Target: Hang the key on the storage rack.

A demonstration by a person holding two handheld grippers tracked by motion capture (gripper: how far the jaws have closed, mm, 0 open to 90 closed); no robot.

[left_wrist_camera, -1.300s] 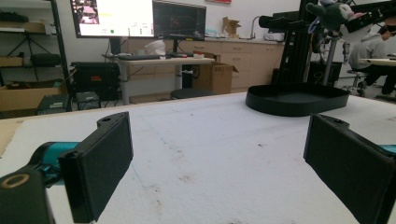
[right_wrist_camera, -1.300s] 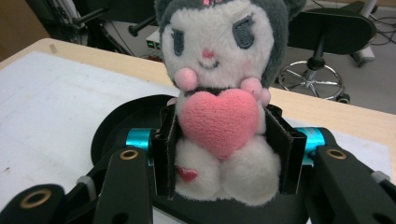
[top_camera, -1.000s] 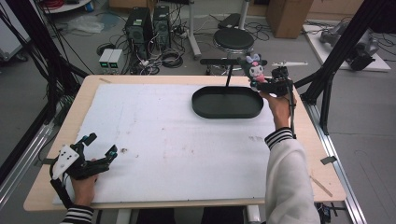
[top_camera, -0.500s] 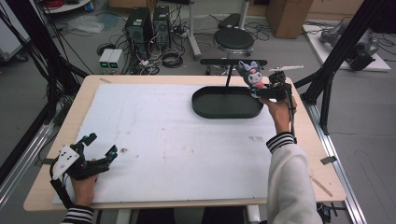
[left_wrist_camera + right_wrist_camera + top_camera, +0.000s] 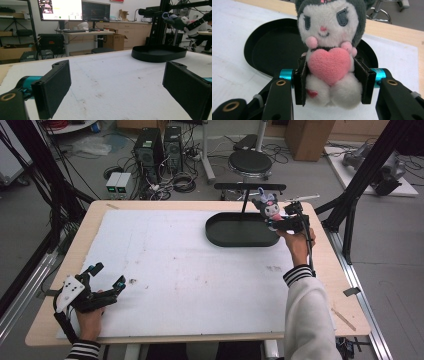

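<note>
A small plush toy (image 5: 328, 47) with a grey hood, white face and pink heart is clamped between the black pads of my right gripper (image 5: 331, 80). In the high view the plush toy (image 5: 268, 208) hangs in my right gripper (image 5: 280, 222) just above the right end of a black oval tray (image 5: 225, 232). My left gripper (image 5: 102, 280) rests at the table's near left corner, open with nothing between its pads (image 5: 53, 87). The left gripper view shows the tray (image 5: 150, 53) far off and the plush toy (image 5: 178, 21) held above it.
A white foam sheet (image 5: 175, 265) covers most of the wooden table (image 5: 345, 285). A black stand with a crossbar (image 5: 249, 187) rises behind the tray. Computer towers (image 5: 160, 145), cables and a stool (image 5: 252, 160) are on the floor beyond the table.
My right gripper has carried the plush toy leftward, from beyond the tray's right end to above that end. The left gripper has stayed still.
</note>
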